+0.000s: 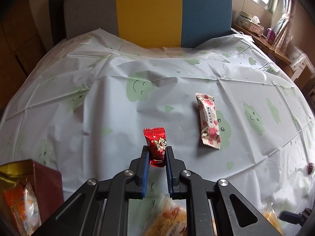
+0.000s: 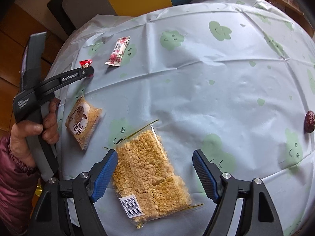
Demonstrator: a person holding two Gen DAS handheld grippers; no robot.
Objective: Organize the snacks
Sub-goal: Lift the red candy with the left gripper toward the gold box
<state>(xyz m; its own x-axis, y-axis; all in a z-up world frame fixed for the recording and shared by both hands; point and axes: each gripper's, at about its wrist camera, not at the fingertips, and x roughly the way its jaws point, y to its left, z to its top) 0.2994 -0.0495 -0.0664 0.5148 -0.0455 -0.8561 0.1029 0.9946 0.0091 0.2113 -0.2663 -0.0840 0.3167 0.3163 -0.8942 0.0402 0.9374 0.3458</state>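
Note:
My left gripper (image 1: 157, 151) is shut on a small red candy packet (image 1: 157, 146) and holds it over the table; the same gripper (image 2: 86, 71) and packet (image 2: 85, 63) show at the left of the right wrist view. My right gripper (image 2: 155, 157) is open, its jaws on either side of a clear bag of puffed rice cake (image 2: 149, 179) that lies on the table. A white and pink snack bar (image 1: 208, 121) lies to the right of the red packet, also in the right wrist view (image 2: 118, 51). An orange wrapped cake (image 2: 83, 123) lies near the left edge.
A red box (image 1: 29, 192) holding snack packets stands at the lower left. A dark red date (image 2: 310, 121) lies at the table's right edge. The tablecloth (image 2: 216, 82) is white with green faces. A chair (image 1: 149, 9) stands behind the table, a shelf with tissue boxes (image 1: 254, 24) at the right.

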